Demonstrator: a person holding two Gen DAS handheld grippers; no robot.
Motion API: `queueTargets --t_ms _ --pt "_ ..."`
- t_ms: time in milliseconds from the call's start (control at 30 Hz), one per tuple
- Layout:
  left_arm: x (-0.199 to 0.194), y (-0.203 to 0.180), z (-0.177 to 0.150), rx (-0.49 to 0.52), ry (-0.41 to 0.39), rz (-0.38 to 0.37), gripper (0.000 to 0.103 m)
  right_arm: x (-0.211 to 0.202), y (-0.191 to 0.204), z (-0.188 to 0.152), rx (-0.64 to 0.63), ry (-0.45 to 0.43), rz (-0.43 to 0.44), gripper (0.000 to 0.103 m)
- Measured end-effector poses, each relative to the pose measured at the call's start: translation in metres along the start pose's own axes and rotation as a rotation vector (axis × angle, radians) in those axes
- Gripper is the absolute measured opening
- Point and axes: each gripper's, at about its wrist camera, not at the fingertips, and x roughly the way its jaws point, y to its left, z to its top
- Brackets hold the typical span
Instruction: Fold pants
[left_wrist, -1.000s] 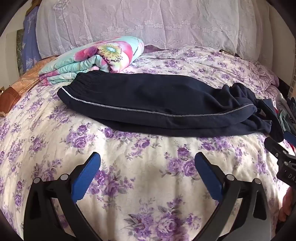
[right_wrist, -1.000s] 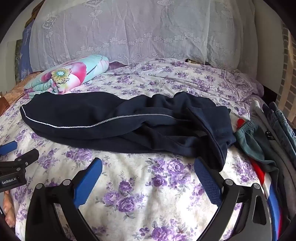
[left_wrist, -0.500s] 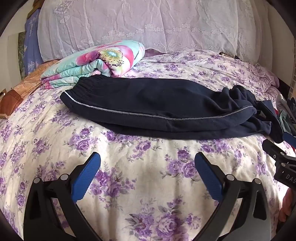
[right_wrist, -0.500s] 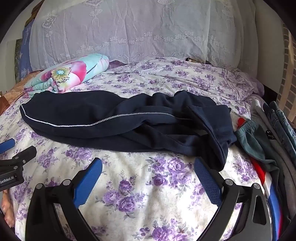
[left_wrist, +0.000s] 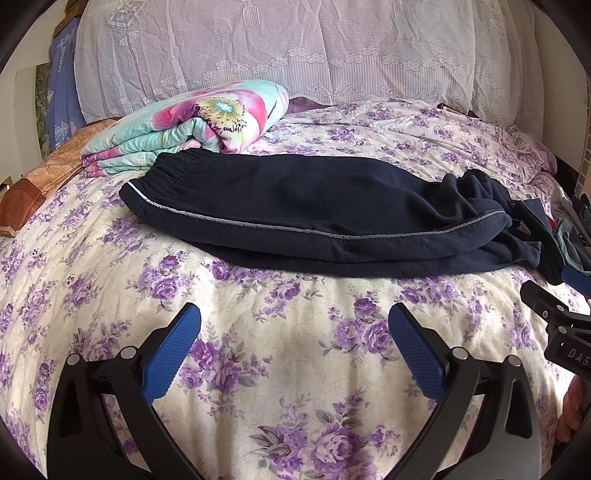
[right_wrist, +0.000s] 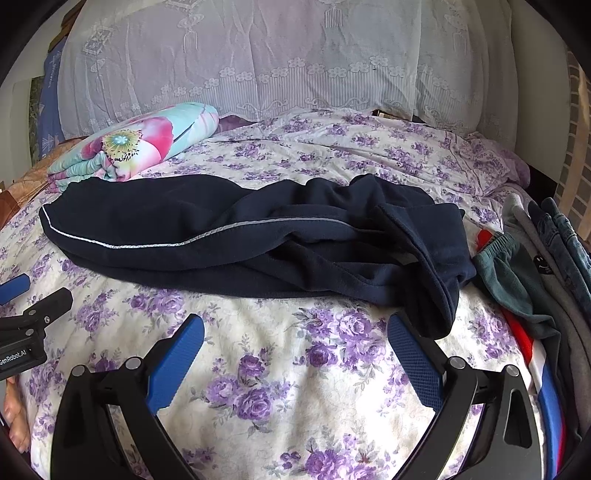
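Note:
Dark navy pants (left_wrist: 303, 218) with a grey side stripe lie across the floral bed, waistband at the left, legs bunched and folded over at the right (right_wrist: 413, 258). My left gripper (left_wrist: 293, 332) hovers open over the bedspread, a short way in front of the pants' near edge, nothing between its blue pads. My right gripper (right_wrist: 295, 339) is open too, nearer the crumpled leg ends; its right fingertip (right_wrist: 410, 347) sits just below the drooping cuff. Each view catches the other gripper at its edge: the right gripper (left_wrist: 554, 317) and the left gripper (right_wrist: 33, 314).
A folded flowery quilt (left_wrist: 192, 125) lies behind the waistband. A lace-covered headboard or pillows (left_wrist: 295, 55) stand at the back. A pile of other clothes (right_wrist: 535, 266) lines the bed's right side. A brown cushion (left_wrist: 40, 177) is far left.
The left gripper has drifted left and slightly nearer, so the pants sit further right in its view. The right gripper has barely moved. Both stay open.

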Motion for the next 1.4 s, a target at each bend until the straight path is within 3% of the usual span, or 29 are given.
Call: queueTargets --t_ms 1400 --pt "0.0006 0.0002 -0.0004 -0.002 0.001 -0.001 0.099 0.0040 -0.0002 -0.0020 0.008 0.030 0.006 0.100"
